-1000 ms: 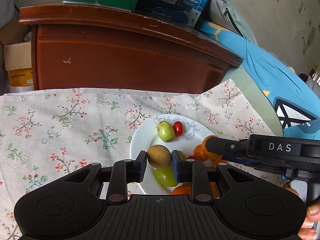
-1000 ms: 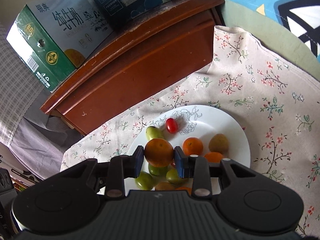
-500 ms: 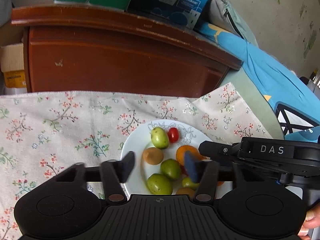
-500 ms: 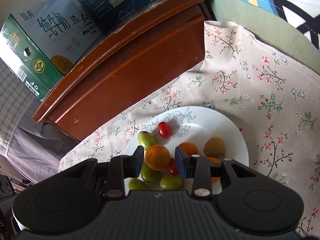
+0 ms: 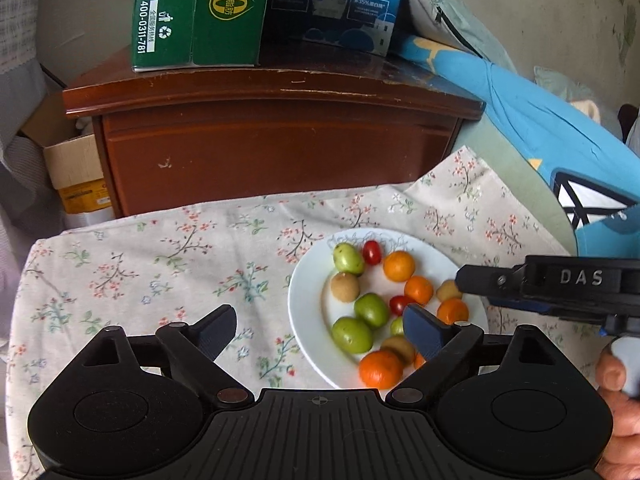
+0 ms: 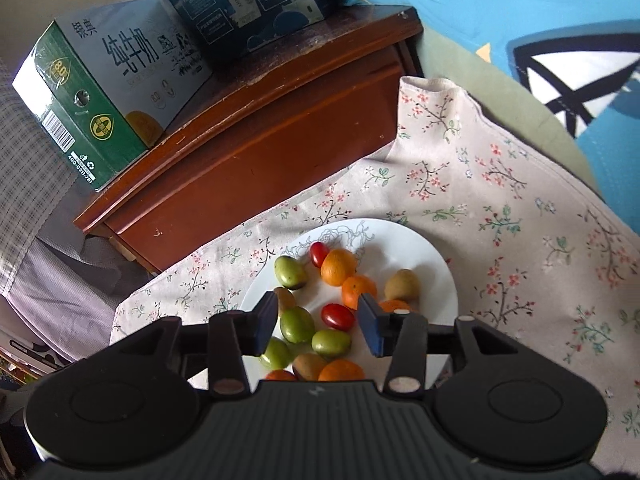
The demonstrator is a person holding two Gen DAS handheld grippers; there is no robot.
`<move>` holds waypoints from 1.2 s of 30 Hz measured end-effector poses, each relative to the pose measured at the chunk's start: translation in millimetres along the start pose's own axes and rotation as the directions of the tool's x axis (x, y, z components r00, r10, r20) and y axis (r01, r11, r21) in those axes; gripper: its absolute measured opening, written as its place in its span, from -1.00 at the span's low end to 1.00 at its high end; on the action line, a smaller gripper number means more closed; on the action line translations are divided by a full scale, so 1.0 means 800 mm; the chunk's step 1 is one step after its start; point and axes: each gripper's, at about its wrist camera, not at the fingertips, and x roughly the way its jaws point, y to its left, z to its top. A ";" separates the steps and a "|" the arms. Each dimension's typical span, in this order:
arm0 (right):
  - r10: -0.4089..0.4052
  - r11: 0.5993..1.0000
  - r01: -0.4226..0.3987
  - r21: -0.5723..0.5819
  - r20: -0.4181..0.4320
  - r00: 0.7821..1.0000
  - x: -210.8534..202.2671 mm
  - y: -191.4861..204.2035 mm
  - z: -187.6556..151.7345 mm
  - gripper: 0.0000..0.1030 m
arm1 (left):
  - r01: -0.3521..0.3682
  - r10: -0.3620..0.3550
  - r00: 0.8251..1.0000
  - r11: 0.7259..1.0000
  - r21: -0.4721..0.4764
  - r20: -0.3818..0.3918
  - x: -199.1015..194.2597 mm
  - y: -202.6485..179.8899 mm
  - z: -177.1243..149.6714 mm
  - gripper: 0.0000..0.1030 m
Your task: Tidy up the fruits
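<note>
A white plate (image 5: 308,320) on the floral cloth holds several fruits: green jujubes (image 5: 349,259), oranges (image 5: 399,266), cherry tomatoes (image 5: 372,252) and brown kiwis (image 5: 345,287). My left gripper (image 5: 320,334) is open and empty, above the plate's near left side. My right gripper (image 6: 318,322) is open and empty above the plate (image 6: 440,276), with a cherry tomato (image 6: 338,316) and green jujubes (image 6: 297,325) between its fingers' lines. The orange (image 6: 338,267) lies on the plate beside a tomato. The right gripper also shows in the left wrist view (image 5: 480,280).
A brown wooden cabinet (image 5: 280,140) stands behind the cloth, with a green carton (image 5: 200,12) and a blue carton (image 5: 340,0) on top. A blue bedspread (image 5: 540,120) lies to the right. A cardboard box (image 5: 76,172) sits at the left.
Both grippers opened. The left let go of a brown kiwi and the right let go of an orange, both now on the plate. Both grippers drew back and up.
</note>
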 end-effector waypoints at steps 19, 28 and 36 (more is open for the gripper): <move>-0.182 0.981 0.179 -0.074 -0.026 0.983 -0.039 0.006 -0.042 0.38 | -0.127 0.132 0.987 0.990 0.064 -0.086 -0.022 -0.013 -0.018 0.90; -0.279 0.954 0.268 -0.134 -0.066 0.958 -0.018 0.009 -0.050 0.58 | -0.180 0.186 0.973 0.982 0.055 -0.137 -0.004 -0.006 -0.021 0.90; -0.310 0.946 0.296 -0.134 -0.095 0.946 -0.011 0.009 -0.055 0.63 | -0.205 0.215 0.964 0.976 0.077 -0.158 0.008 -0.011 -0.024 0.90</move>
